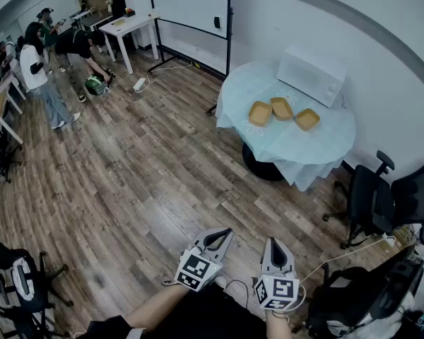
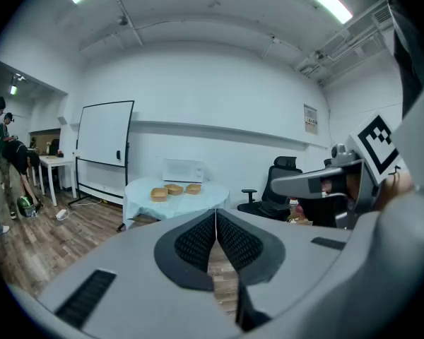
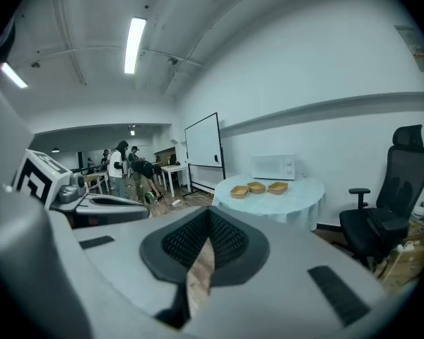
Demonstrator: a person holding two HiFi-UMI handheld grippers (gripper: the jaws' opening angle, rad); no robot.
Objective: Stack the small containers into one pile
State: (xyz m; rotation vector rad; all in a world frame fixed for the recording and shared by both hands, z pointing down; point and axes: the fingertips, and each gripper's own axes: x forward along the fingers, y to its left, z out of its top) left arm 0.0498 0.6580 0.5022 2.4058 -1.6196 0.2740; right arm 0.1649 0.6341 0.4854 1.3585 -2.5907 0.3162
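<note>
Three small tan containers lie apart on a round table with a pale blue cloth (image 1: 297, 143): one at the left (image 1: 260, 113), one in the middle (image 1: 282, 108), one at the right (image 1: 307, 119). They also show far off in the left gripper view (image 2: 173, 190) and the right gripper view (image 3: 256, 187). My left gripper (image 1: 226, 234) and right gripper (image 1: 274, 244) are held low over the wooden floor, well short of the table. Both are shut with nothing between the jaws.
A white microwave (image 1: 312, 75) stands at the back of the table. Black office chairs (image 1: 381, 200) stand to the right. A whiteboard (image 1: 189, 6) is by the far wall. Several people (image 1: 39, 73) and white desks (image 1: 127, 27) are at the far left.
</note>
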